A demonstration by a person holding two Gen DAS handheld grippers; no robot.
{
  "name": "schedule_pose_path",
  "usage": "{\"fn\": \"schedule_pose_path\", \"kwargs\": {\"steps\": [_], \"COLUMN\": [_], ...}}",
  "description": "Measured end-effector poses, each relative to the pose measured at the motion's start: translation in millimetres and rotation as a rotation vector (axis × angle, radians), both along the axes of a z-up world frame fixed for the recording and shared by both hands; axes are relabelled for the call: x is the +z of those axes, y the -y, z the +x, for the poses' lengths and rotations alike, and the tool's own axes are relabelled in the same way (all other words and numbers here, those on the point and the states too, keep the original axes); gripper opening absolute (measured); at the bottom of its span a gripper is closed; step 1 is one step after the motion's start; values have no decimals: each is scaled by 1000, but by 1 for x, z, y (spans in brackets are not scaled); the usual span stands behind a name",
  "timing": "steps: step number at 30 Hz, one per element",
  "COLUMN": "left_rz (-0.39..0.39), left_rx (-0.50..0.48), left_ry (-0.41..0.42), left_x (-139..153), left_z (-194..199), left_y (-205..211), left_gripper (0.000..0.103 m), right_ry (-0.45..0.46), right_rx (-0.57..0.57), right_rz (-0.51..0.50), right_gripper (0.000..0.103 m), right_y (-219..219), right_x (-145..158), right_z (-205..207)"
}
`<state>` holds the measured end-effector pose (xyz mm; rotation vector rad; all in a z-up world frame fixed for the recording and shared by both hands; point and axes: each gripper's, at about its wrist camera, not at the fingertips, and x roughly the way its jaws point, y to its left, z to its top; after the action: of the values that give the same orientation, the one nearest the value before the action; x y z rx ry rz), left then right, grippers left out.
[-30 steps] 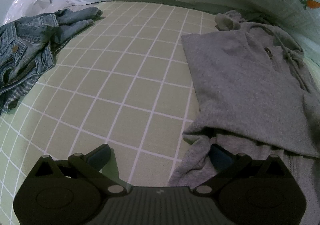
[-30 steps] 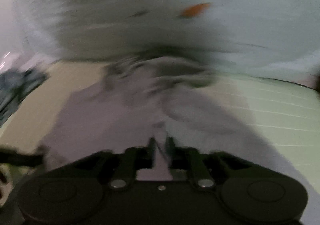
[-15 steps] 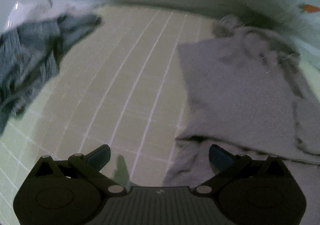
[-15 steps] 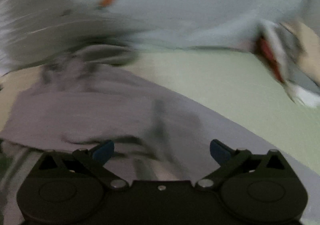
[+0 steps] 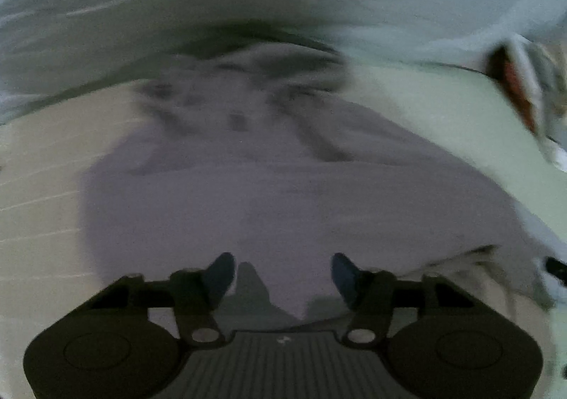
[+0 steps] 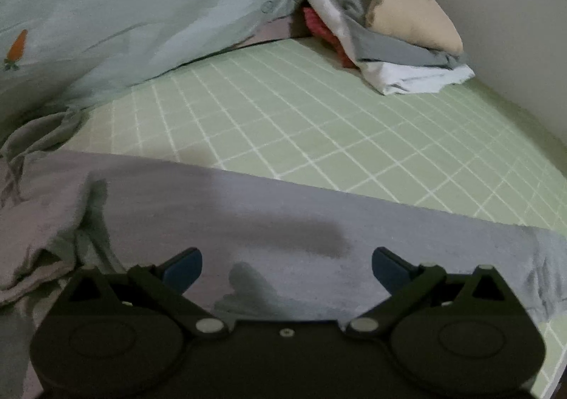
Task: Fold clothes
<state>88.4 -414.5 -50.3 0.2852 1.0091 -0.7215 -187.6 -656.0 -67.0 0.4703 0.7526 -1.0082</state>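
Left gripper [image 5: 281, 273]: jaws spread with a moderate gap, nothing between the blue pads, poised over the near part of the grey sweatshirt [image 5: 283, 193]. One second earlier this gripper stood wider open at the sweatshirt's left edge, facing the checked sheet and a denim heap; the view has since swung rightward to centre on the garment, and it is motion-blurred, so fine folds cannot be read.

Right gripper [image 6: 287, 266]: jaws spread wide, empty, low over the same grey sweatshirt [image 6: 269, 222]. One second earlier its jaws were pressed together on grey cloth; half a second earlier they had opened. The pinched portion has therefore been let go.

The sweatshirt lies on the green checked bedsheet [image 6: 319, 136], its far edge a straight line across the sheet, with a rumpled layer [image 6: 46, 229] lying over the garment's left side. Beyond the sweatshirt, at the sheet's far corner, sits a stack of folded clothes [image 6: 386, 41]; behind the sweatshirt hangs a pale carrot-print quilt [image 6: 106, 16].

Interpretation: the release suggests that one fold has just been laid down. The left gripper's shift over the body of the garment suggests a further fold or a smoothing pass, though the pictures do not settle which.
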Motion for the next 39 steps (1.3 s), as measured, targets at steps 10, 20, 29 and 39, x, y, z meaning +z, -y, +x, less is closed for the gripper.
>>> {"fn": "schedule_pose_path", "kwargs": {"steps": [10, 20, 29, 39], "left_rz": [60, -5, 23, 143], "left_rx": [-57, -100, 108, 409], "left_ry": [-25, 54, 156, 53], "left_x": [-27, -11, 22, -14], "left_z": [-2, -14, 7, 35], "left_y": [53, 41, -45, -111], "left_gripper": [60, 6, 6, 61], "right_ry": [-34, -31, -26, -25], "right_rx": [-13, 12, 23, 28], "right_rz": [50, 36, 29, 35], "right_gripper": [103, 103, 103, 103], "right_y": [9, 10, 8, 8], "right_x": [-18, -24, -24, -24], "right_z": [5, 11, 9, 10]}}
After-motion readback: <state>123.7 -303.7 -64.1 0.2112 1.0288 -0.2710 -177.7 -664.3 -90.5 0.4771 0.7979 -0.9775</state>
